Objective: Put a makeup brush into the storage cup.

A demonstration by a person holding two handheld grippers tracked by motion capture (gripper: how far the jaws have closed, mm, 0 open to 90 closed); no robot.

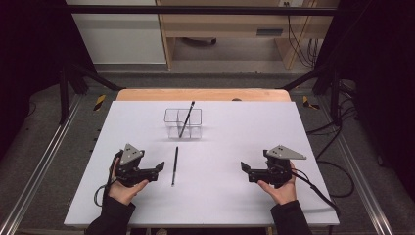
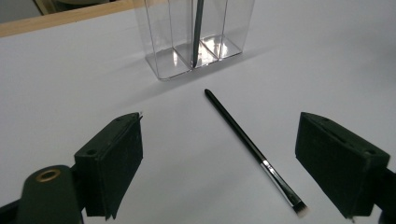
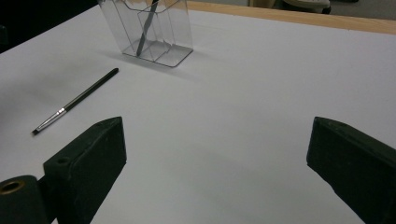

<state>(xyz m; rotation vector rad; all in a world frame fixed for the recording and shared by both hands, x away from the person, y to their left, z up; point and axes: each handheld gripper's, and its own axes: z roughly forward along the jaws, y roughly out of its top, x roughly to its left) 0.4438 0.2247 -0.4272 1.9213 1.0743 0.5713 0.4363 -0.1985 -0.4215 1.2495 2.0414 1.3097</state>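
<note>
Count of what sits on the white desk [image 1: 220, 196]

Two slim black brushes: one brush lying flat [image 1: 174, 166] on the desk, one brush standing tilted [image 1: 186, 119] in the holder; one clear plastic holder [image 1: 183, 123] with several compartments; two hand-held tools, the left tool [image 1: 160, 166] and the right tool [image 1: 244, 167]

A clear plastic organizer [image 1: 183, 122] with several upright compartments stands toward 12 o'clock on the white surface [image 1: 244, 147]. One thin dark brush [image 1: 187, 119] stands in a middle compartment, leaning so its top tips over the rim toward 1 o'clock. A second brush [image 1: 174, 166] lies flat on the surface just at 6 o'clock of the organizer, apart from it. It is slim and black with a silver ferrule [image 2: 272, 169] and a short angled tip [image 2: 301, 211], handle end pointing to 12 o'clock, bristles to 6 o'clock.
</note>
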